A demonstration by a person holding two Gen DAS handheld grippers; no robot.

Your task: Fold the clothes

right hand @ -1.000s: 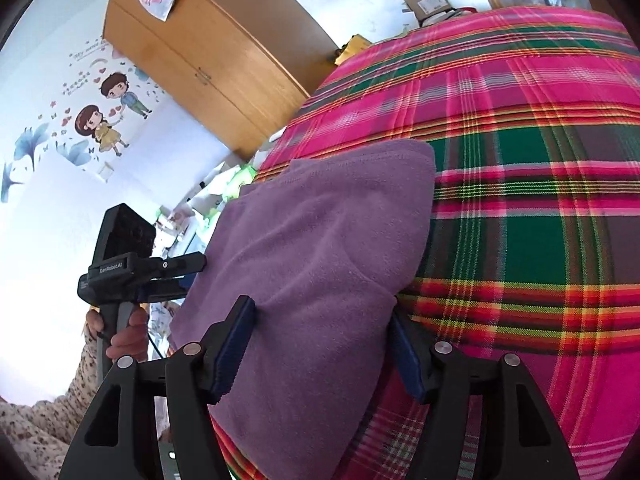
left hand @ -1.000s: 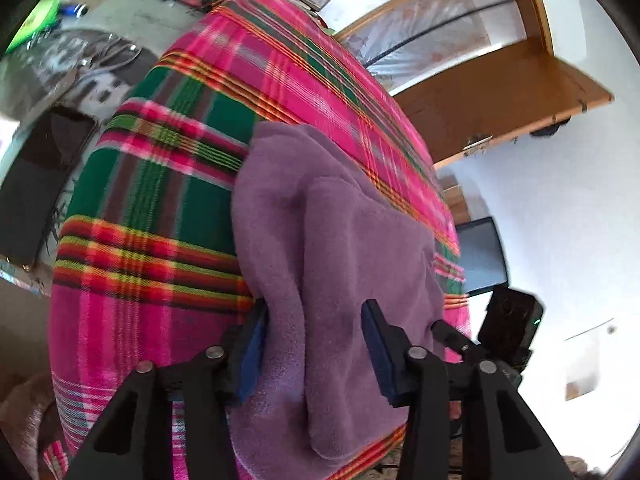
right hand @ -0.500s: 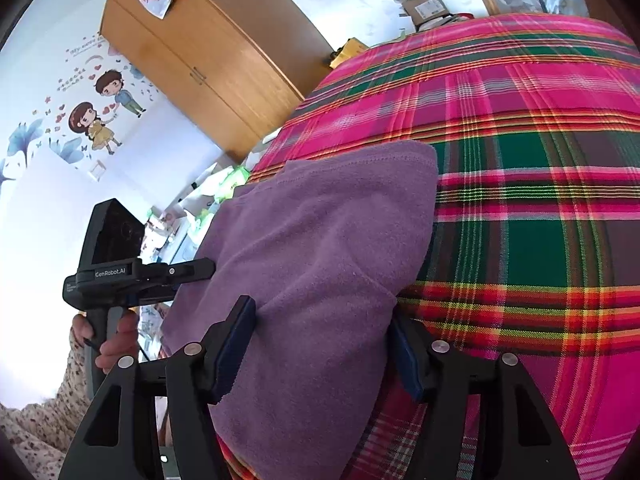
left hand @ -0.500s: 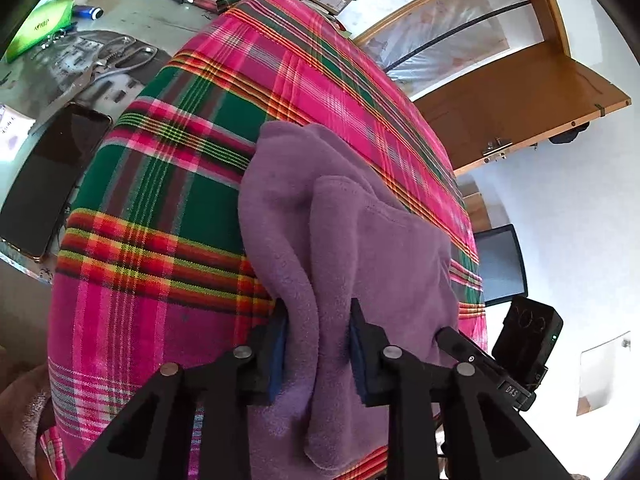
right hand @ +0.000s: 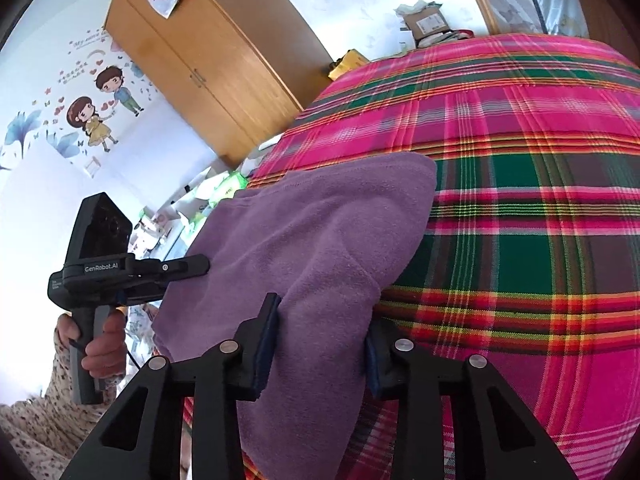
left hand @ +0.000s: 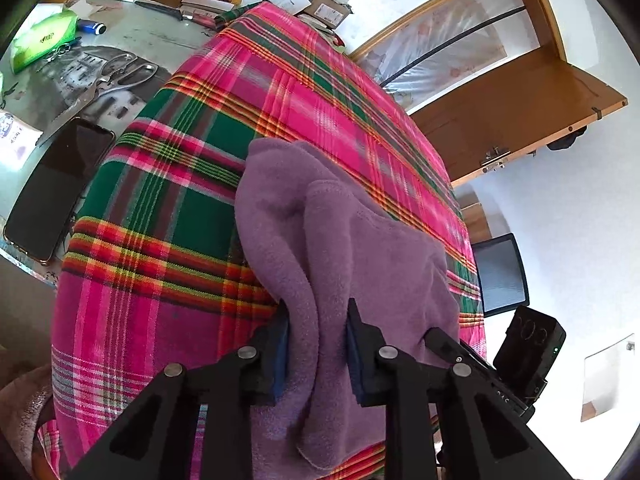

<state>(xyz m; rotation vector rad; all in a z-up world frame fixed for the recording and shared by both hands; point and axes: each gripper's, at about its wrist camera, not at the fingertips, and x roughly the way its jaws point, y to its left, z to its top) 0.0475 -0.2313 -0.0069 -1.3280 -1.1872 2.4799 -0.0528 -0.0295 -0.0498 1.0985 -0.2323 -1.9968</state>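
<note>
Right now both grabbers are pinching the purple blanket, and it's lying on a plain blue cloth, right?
Not quite. The cloth under the purple blanket is pink, green and red plaid, not plain blue; both wrist views show it. The rest holds: the left gripper and the right gripper each have a fold of the blanket between their jaws, which are closing.

Folded garment (left hand: 360,248) on cloth-covered table (left hand: 160,208), at near edge, partly overhanging. Left gripper (left hand: 316,344) and right gripper (right hand: 320,340) side by side at that edge, garment between each pair of fingers. Phone (left hand: 56,188), scissors (left hand: 104,84) on bare desk left of cloth. Cardboard box (left hand: 328,8) beyond far edge.
</note>
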